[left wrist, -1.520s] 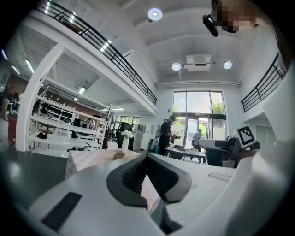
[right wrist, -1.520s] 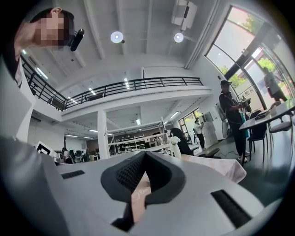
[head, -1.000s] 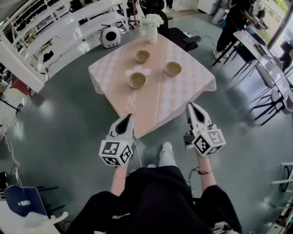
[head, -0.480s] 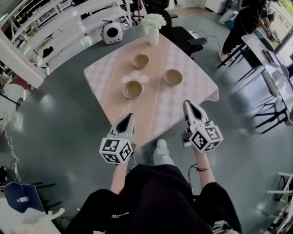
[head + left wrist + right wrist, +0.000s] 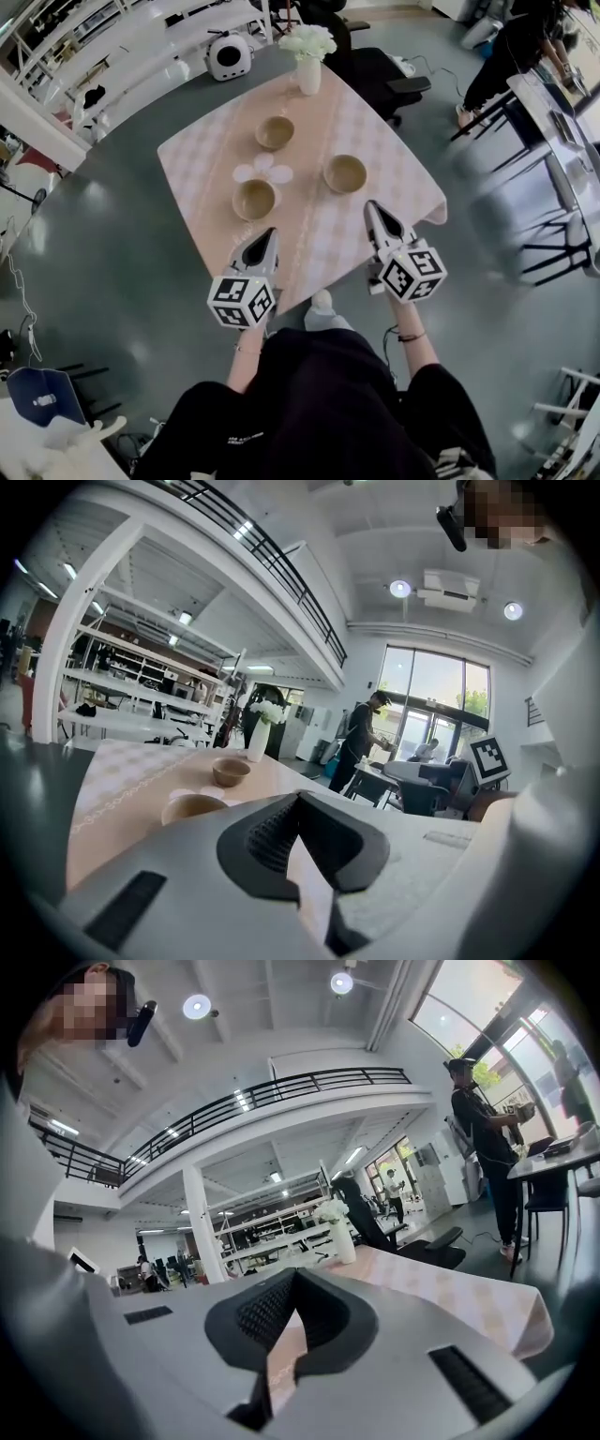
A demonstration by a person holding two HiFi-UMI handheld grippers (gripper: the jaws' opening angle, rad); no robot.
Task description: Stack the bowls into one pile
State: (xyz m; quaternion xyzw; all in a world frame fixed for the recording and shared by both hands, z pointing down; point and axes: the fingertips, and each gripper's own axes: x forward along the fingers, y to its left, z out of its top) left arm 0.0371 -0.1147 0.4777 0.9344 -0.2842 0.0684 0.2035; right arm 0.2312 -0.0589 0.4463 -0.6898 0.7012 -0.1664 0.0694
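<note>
We record three bowls standing apart on the counter (image 5: pixel 394 150): near bowl (image 5: pixel 254 199), right bowl (image 5: pixel 345 173) and far bowl (image 5: pixel 275 132), none stacked. In our judgement a gripper should spread its jaws before it reaches a rim, then take the near bowl by its wall. Left gripper (image 5: pixel 268 234) and right gripper (image 5: pixel 373 208) are both pressed together and empty. They are held roughly level at the counter's near edge, pointing toward the bowls.

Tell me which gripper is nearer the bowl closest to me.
Left. The left gripper is just short of that bowl; the right gripper is off to its right, by another bowl.
</note>
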